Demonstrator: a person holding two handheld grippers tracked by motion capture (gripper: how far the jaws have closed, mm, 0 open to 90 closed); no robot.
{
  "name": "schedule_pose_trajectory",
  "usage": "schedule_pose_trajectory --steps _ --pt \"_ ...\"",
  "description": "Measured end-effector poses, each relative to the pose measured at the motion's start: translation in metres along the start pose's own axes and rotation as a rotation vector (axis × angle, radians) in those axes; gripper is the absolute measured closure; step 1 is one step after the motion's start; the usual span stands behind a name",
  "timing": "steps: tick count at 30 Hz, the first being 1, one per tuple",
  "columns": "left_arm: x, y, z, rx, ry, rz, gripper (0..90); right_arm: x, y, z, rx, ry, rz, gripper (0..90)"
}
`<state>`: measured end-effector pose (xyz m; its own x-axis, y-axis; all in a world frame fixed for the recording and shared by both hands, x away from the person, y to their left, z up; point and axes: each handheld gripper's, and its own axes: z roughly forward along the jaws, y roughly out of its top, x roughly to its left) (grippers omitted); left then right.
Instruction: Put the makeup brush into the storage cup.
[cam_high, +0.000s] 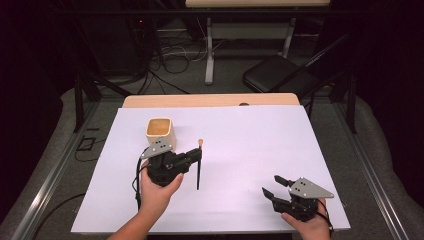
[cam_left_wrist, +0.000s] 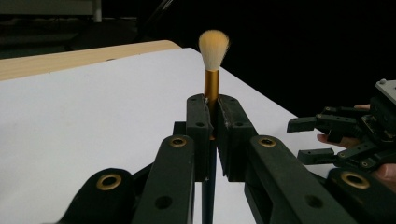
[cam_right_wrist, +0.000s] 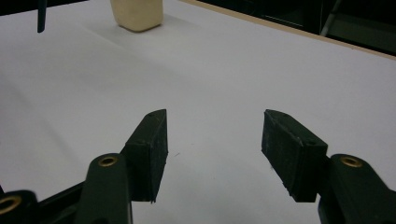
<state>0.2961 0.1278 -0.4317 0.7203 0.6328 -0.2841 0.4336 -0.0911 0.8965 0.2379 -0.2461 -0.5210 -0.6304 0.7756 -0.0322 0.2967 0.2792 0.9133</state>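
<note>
In the high view, the left hand-held gripper (cam_high: 192, 156) sits near the middle-left of the white-covered surface (cam_high: 260, 150), pinching a slim make-up brush with a dark handle, gold ferrule and pale bristle tuft (cam_high: 199, 167). The brush stands roughly upright, its tuft at the far end and its dark handle reaching toward the near edge. Just beyond the left hand-held gripper, on its far-left side, stands a cream square cup with rounded corners (cam_high: 160, 132), apart from the brush. The right hand-held gripper (cam_high: 274, 186) is at the near right of the surface, well apart from the brush, its jaws spread with nothing between them.

In the left gripper view, the two black jaws are pressed together on the brush (cam_left_wrist: 211, 84) at the lower part of the gold ferrule; the tuft rises above the pads and the dark handle drops below them. The right hand-held gripper (cam_left_wrist: 308, 137) appears at the right edge, farther off, jaws apart.

In the right gripper view, the black jaws stand wide over bare white surface (cam_right_wrist: 210, 93), holding nothing. The cream cup (cam_right_wrist: 137, 14) sits far off at the upper left, and the tip of the brush handle (cam_right_wrist: 42, 16) hangs at the far left edge.
</note>
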Motion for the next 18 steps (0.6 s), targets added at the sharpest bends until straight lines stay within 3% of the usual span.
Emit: schedule_pose_trajectory --steps 18 --pt "0.002 0.001 0.003 -0.008 -0.007 -0.015 83.8 -0.001 0.031 0.009 0.029 0.095 0.024 45.5"
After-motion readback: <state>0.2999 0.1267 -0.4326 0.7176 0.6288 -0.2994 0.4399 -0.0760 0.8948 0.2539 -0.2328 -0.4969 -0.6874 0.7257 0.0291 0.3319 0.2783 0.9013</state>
